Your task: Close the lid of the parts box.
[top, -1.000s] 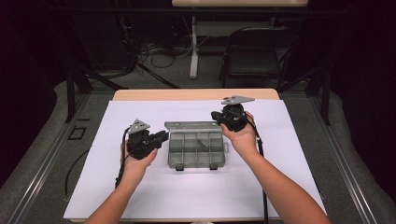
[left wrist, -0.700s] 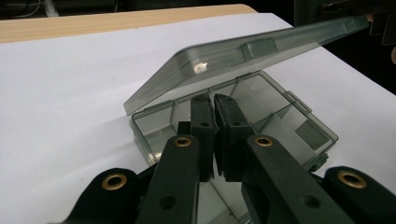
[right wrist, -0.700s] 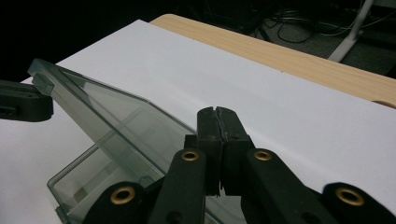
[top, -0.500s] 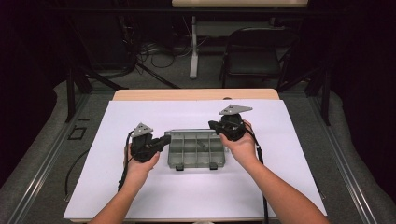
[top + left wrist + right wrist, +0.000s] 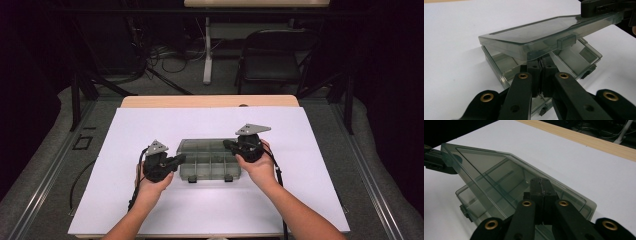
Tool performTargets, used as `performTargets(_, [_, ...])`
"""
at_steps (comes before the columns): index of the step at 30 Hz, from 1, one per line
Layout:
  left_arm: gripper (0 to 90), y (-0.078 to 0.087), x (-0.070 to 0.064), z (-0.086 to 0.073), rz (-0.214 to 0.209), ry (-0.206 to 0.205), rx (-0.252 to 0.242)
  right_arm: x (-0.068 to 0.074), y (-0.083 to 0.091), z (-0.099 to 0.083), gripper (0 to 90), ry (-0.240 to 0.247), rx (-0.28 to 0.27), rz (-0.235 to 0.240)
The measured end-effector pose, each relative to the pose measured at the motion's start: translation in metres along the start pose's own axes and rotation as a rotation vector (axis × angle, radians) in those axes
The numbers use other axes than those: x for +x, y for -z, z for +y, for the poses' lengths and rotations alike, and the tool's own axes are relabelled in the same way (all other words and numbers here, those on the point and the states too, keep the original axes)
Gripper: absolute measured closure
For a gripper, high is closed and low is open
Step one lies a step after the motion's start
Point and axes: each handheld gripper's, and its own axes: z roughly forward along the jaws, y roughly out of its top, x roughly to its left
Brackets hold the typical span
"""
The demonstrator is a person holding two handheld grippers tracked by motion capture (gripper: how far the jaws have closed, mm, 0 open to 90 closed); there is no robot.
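From the high view: clear compartment box (image 5: 210, 160) near the middle of the white-covered table (image 5: 320, 150), left claw (image 5: 177, 160) at its left end and right claw (image 5: 229, 145) at its right far corner, dark room beyond the far edge with a chair (image 5: 272, 62) and floor cables (image 5: 165, 55). From the left gripper view: left claw (image 5: 541, 75) pressed together against the box's near rim under the half-raised lid (image 5: 544, 33), other claw at the lid's far corner. From the right gripper view: right claw (image 5: 541, 188) pressed together at the tilted lid (image 5: 494, 172), whether pinching it cannot be told, wooden table edge (image 5: 599, 143) beyond the white sheet.
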Motion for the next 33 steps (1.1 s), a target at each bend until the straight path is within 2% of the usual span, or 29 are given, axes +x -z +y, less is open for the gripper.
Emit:
performTargets(12, [89.3,-0.005,-0.005,-0.014,-0.019,-0.008,0.039,0.004,0.012,-0.02,90.0,-0.012,-0.019,-0.006])
performTargets(14, [89.3,-0.005,-0.005,-0.015,-0.018,-0.008,0.05,0.004,0.015,-0.023,90.0,-0.008,-0.02,-0.008])
performTargets(23, [88.8,-0.008,-0.006,-0.019,0.002,-0.017,0.103,0.0,0.021,-0.038,90.0,-0.045,-0.041,0.004])
performTargets(33, [87.4,-0.005,-0.009,-0.025,0.018,-0.025,0.121,-0.001,0.021,-0.045,90.0,-0.05,-0.039,0.018])
